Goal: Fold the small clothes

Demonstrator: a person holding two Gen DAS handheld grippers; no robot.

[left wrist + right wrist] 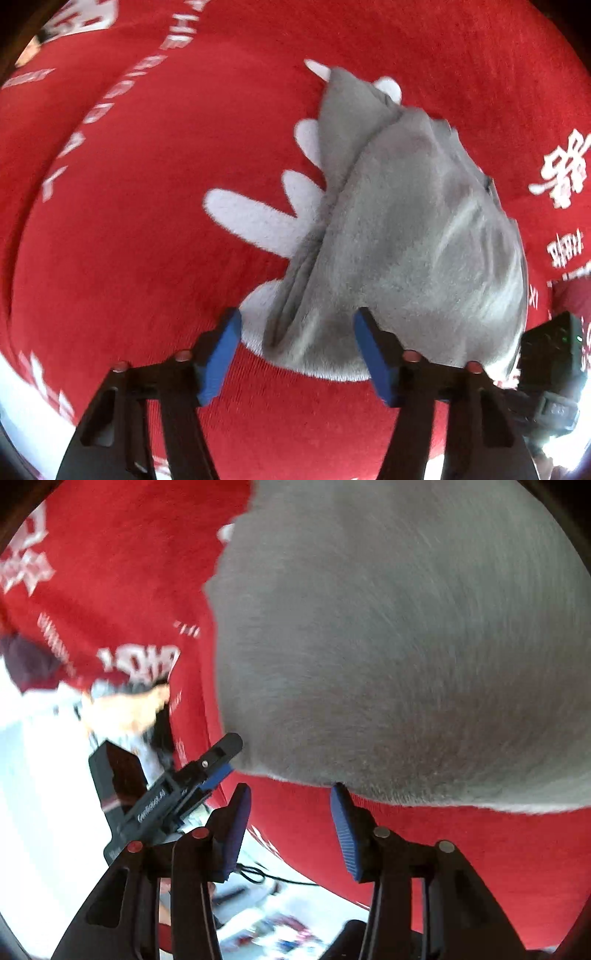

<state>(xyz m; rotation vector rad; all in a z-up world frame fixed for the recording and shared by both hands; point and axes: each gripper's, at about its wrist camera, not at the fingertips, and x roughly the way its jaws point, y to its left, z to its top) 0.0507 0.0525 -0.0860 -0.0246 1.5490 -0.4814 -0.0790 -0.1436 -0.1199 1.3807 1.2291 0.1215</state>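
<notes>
Left claw, nearest the lens, stands released, blue pads apart and pressing on nothing; the near hem of the grey fleece garment lies between and just beyond its tips, bunched into ridges on the red printed cloth that covers the table. Right claw, likewise released and empty, hovers just short of the garment's near edge; its view is motion-blurred. Likely risks: a claw closing here may pinch the red cloth together with the fleece, or catch only one layer of the bunched hem, dragging the fold askew.
</notes>
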